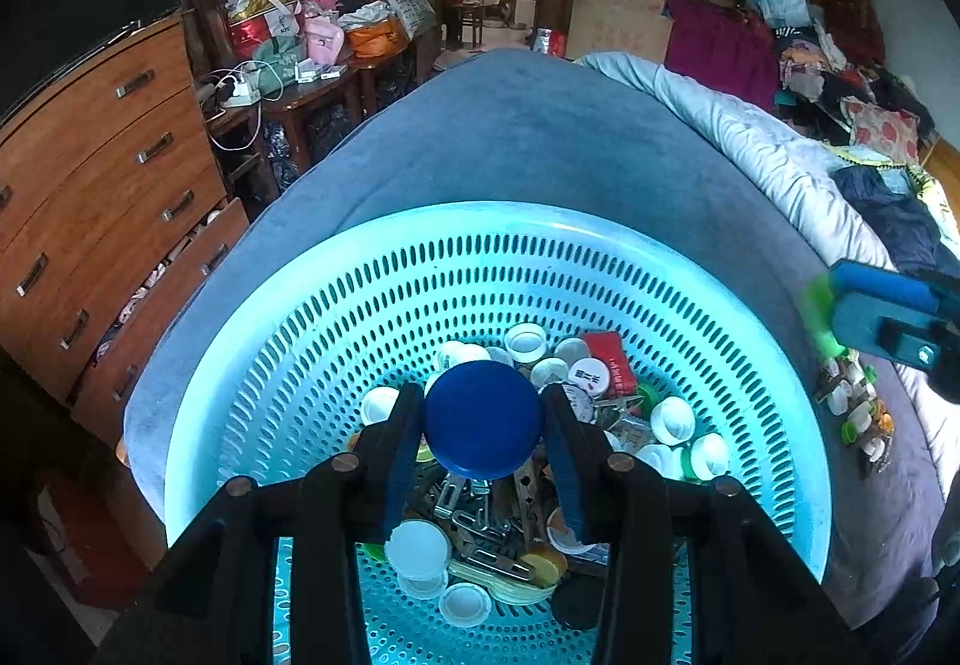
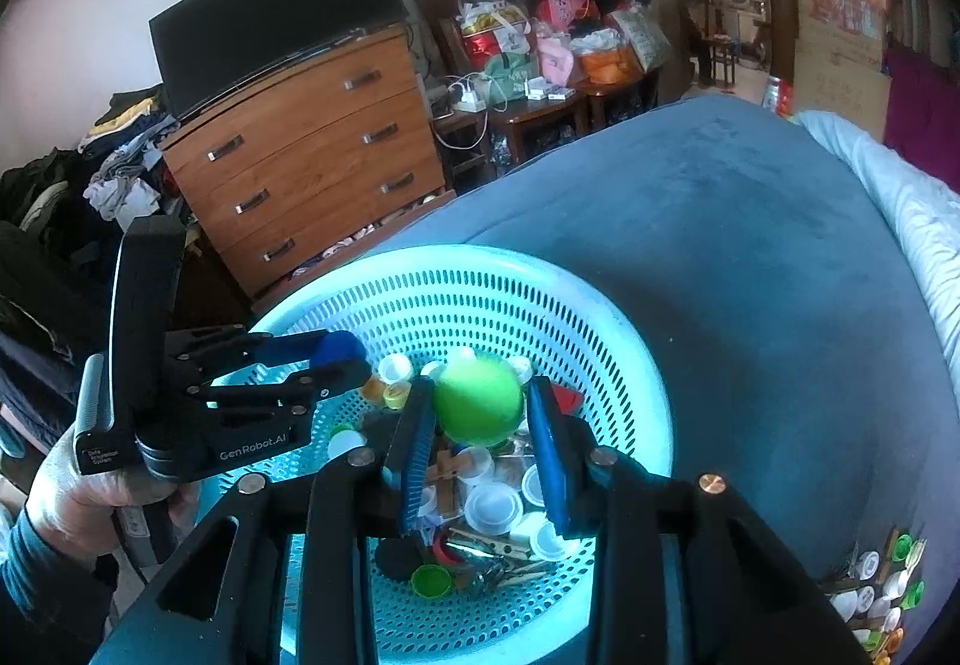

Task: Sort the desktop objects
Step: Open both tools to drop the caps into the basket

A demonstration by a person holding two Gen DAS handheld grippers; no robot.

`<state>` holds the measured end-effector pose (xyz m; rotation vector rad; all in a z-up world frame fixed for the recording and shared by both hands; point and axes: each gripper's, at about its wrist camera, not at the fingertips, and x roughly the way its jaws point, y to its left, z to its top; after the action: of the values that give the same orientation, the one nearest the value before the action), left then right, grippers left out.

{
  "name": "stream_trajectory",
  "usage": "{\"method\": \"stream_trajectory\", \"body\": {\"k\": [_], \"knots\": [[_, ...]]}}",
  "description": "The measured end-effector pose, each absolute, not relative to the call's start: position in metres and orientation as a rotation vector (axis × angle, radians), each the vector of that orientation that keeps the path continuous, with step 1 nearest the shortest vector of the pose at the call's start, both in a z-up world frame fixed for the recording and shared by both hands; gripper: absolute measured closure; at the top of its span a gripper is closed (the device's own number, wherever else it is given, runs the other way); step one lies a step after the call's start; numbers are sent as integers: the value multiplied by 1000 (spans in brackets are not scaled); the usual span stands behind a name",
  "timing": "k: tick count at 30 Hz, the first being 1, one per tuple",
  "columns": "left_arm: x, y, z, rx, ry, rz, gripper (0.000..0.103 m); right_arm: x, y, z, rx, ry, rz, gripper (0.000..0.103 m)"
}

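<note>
Left gripper [image 1: 483,419]: angled down over basket [image 1: 336,269], pads clamped on blue cap [image 1: 483,416]. Right gripper [image 2: 480,413]: same tilt; green cap [image 2: 478,402] between jaws, blurred, contact unclear. Person's hand [image 2: 90,485] grips left handle. Basket on blue cloth [image 1: 540,137]: white caps [image 1: 417,548], clothespins [image 1: 480,515], red packet [image 1: 612,359]. Small pile [image 2: 882,599] on cloth at right, cut off.

Perforated basket [image 1: 690,269] of glossy turquoise plastic; smooth matt blue cap [image 1: 483,416]; blurred green cap [image 2: 478,401], probably plastic; bed cover [image 1: 540,137] of napped blue cloth, matt; chest of drawers [image 2: 312,143] in wood-grain veneer with shiny metal handles; pegs [image 1: 480,521] of bright metal.
</note>
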<state>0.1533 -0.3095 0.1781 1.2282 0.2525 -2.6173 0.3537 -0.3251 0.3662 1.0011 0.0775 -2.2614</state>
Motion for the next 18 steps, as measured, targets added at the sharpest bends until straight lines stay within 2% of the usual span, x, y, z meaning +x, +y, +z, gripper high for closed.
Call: {"method": "stream_trajectory", "body": {"k": [1, 2, 12, 13, 18], "knots": [[154, -309, 178, 1224, 255, -2610, 50, 354, -325, 366, 997, 76, -2261, 47], [154, -310, 178, 1220, 257, -2606, 48, 355, -325, 367, 991, 84, -2266, 43], [154, -294, 182, 1189, 240, -2633, 48, 373, -297, 369, 903, 60, -2323, 41], [153, -282, 187, 1177, 216, -2676, 47, 379, -284, 367, 887, 53, -2347, 39], [140, -204, 207, 1149, 109, -2877, 47, 424, -169, 328, 869, 1, -2556, 39]]}}
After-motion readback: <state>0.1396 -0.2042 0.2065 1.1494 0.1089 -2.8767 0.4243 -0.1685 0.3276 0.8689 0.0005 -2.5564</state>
